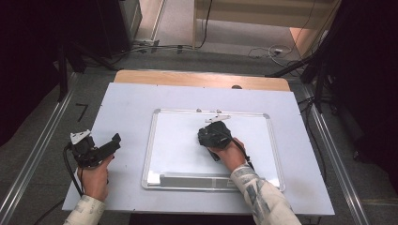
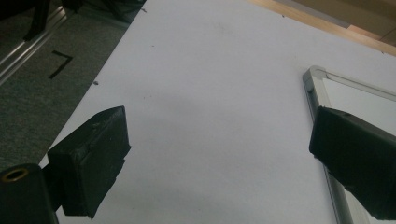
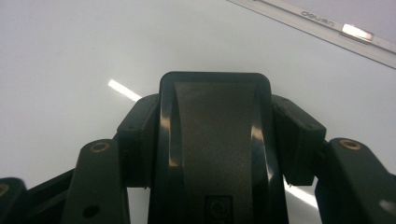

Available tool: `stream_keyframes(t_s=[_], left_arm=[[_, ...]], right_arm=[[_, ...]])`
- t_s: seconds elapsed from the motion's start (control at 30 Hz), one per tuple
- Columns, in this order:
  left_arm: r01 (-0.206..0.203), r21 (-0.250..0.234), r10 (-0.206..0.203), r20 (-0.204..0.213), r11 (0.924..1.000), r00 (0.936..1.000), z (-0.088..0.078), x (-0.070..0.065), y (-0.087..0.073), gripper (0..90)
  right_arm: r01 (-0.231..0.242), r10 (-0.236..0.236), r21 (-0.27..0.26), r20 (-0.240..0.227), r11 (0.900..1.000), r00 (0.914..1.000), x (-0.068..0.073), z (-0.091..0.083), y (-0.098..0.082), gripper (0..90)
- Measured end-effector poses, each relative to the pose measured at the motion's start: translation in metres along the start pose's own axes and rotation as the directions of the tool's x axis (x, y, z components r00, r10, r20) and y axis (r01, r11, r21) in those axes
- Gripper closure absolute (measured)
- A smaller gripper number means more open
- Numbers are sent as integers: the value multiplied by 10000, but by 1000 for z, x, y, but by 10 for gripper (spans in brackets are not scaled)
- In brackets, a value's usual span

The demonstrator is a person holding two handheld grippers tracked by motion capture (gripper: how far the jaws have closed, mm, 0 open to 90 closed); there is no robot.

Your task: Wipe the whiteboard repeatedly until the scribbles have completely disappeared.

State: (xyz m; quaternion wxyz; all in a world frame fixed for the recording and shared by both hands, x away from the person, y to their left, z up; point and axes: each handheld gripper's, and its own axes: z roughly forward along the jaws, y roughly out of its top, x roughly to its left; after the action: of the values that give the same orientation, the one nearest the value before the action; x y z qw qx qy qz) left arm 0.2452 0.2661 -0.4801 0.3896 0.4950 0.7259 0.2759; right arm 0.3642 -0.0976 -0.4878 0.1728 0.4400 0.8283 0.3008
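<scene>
Gripping a black eraser (image 3: 215, 140) between its jaws, the right gripper (image 1: 213, 133) stands over the whiteboard (image 1: 178, 140), near the middle of the white surface. The eraser sits tight between the two pads, with its rounded end going out a little beyond the tips. Past the jaws, the silver frame of the whiteboard crosses with a small label on it. The left gripper (image 1: 101, 147) rests on the worktop (image 1: 126, 98), well apart from the eraser; its jaws are spread wide with nothing between them, and one corner of the whiteboard lies just beside the right-hand jaw.
</scene>
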Motion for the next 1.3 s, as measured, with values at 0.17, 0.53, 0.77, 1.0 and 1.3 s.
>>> stream_keyframes(t_s=[0.17,0.53,0.77,1.0,1.3], left_arm=[[29,14,-28,-46,10000,10000,1,1,0,53],[35,26,-35,-57,10000,10000,0,1,0,53],[32,32,-31,-87,10000,10000,1,0,0,54],[-54,71,54,-65,10000,10000,2,-2,0,53],[-48,69,49,-34,10000,10000,3,-3,0,54]], right_arm=[[-211,211,-20,153,9998,9997,-14,-2,-3,381],[-643,647,-85,516,9979,9966,-39,-9,-11,382],[-655,660,-103,591,9978,9961,-39,-12,-14,382],[-478,482,-94,477,9988,9977,-31,-14,-18,382],[-321,322,-22,202,9995,9993,-12,-15,-18,381]])
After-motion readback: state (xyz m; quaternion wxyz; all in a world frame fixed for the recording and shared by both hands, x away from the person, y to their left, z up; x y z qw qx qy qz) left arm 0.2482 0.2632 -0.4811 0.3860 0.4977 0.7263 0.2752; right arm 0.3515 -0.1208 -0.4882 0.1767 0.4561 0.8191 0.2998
